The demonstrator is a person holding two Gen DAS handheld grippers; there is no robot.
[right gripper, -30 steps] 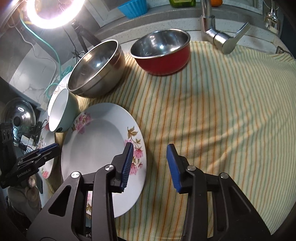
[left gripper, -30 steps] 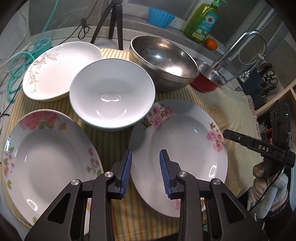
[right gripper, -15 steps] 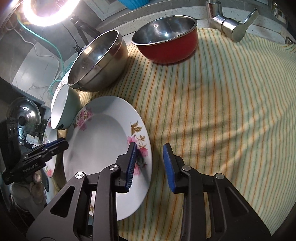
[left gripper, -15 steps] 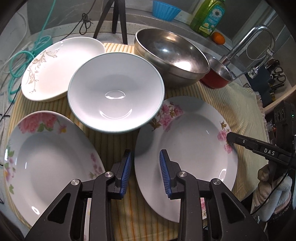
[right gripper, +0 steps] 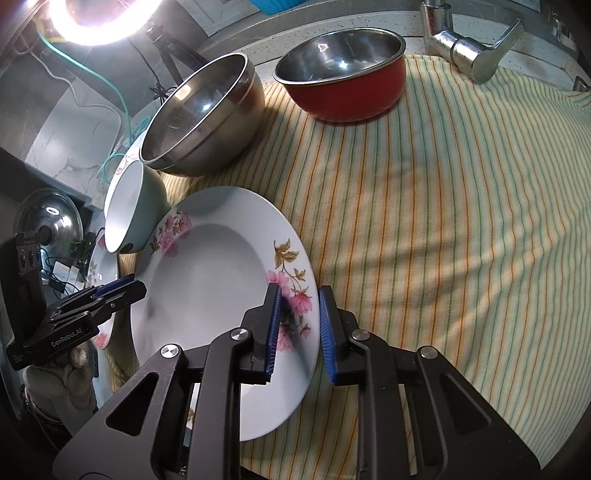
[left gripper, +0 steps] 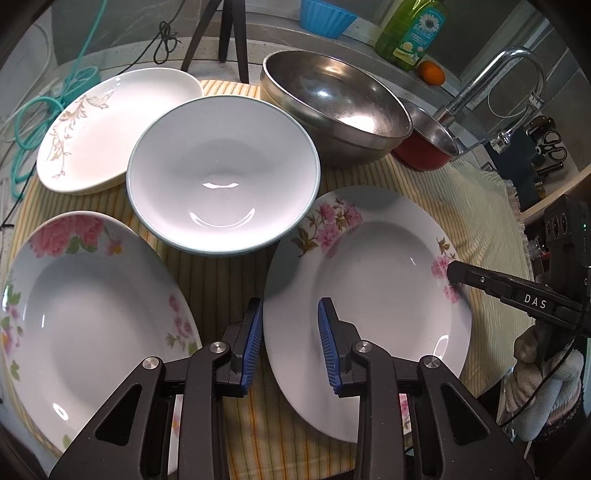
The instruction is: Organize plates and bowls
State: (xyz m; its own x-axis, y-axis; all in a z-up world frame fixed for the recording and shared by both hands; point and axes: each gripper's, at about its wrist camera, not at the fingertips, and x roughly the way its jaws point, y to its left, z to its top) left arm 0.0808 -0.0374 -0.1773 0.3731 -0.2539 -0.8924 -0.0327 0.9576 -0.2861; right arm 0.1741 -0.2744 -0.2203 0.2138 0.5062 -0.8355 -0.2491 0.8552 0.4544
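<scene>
A white plate with pink flowers lies on the striped cloth. My left gripper is shut on its left rim, one pad outside the edge and one over the inside. My right gripper straddles the opposite rim over the flower print; its jaws are closing and the pads meet the rim. Each gripper shows in the other's view, the right gripper and the left gripper. A second floral plate lies to the left. Behind are a white bowl, a gold-leaf plate and a steel bowl.
A red pot stands at the back by the faucet. A green soap bottle, an orange and a blue cup sit on the ledge behind. The cloth's right half is bare. A tripod leg and cables stand at the back left.
My right gripper has slid onto the flowered plate's right rim and its jaws have narrowed around it. The left gripper has kept its place on the left rim.
</scene>
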